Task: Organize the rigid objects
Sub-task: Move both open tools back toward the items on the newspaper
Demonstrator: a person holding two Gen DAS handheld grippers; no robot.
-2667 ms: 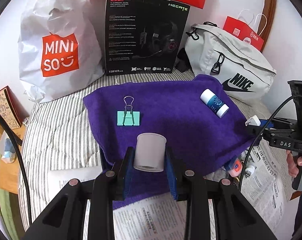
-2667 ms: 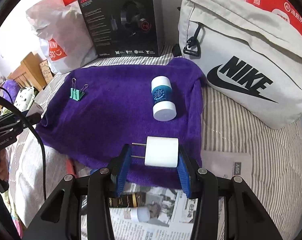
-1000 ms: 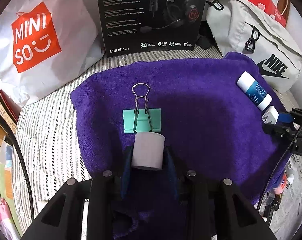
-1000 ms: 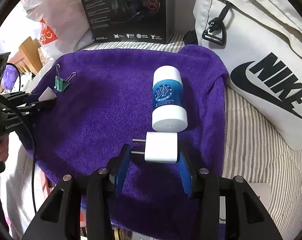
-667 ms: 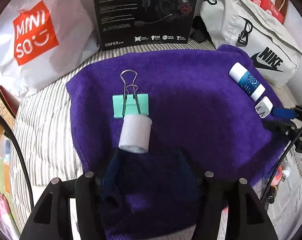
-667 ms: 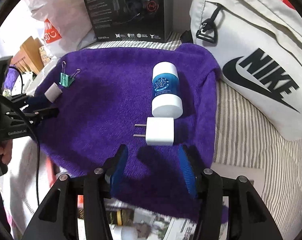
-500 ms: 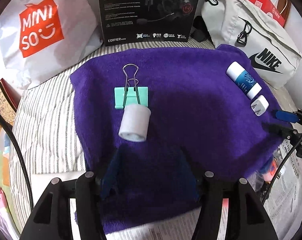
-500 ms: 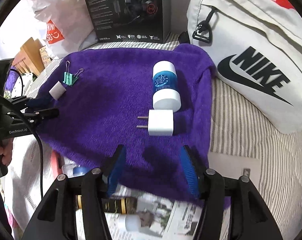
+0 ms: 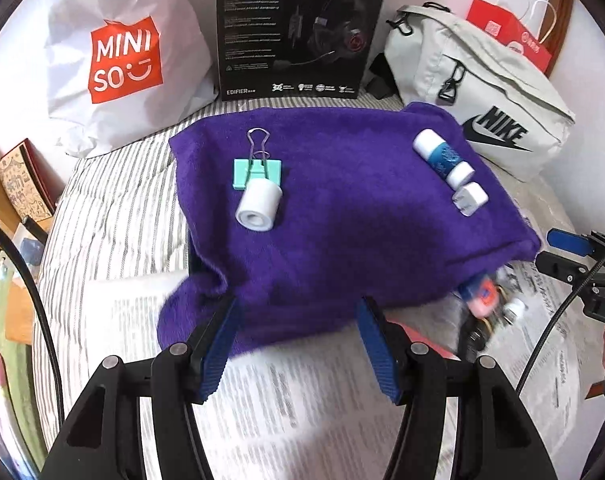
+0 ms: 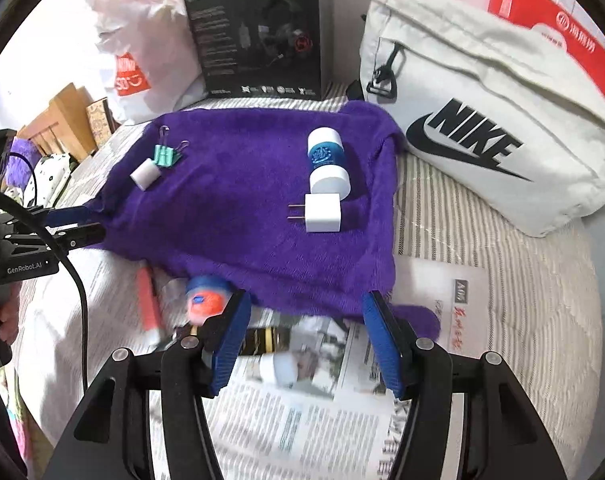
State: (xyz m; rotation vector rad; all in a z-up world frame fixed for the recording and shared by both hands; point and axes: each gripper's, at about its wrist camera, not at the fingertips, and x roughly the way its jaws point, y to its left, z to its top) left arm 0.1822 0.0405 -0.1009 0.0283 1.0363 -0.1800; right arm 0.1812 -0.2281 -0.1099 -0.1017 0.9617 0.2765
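On the purple towel [image 9: 342, 200], at its left, a mint binder clip [image 9: 257, 172] touches a grey tape roll [image 9: 259, 205]; toward its right edge a blue-labelled glue stick [image 9: 442, 158] lies just beside a white plug adapter [image 9: 469, 198]. Off the towel's near edge, the left gripper [image 9: 298, 344] and right gripper [image 10: 306, 336] both stand spread apart, holding nothing.

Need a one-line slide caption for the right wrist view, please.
Open right tool hovers over newspaper; charger and bottle lie touching on purple towel.
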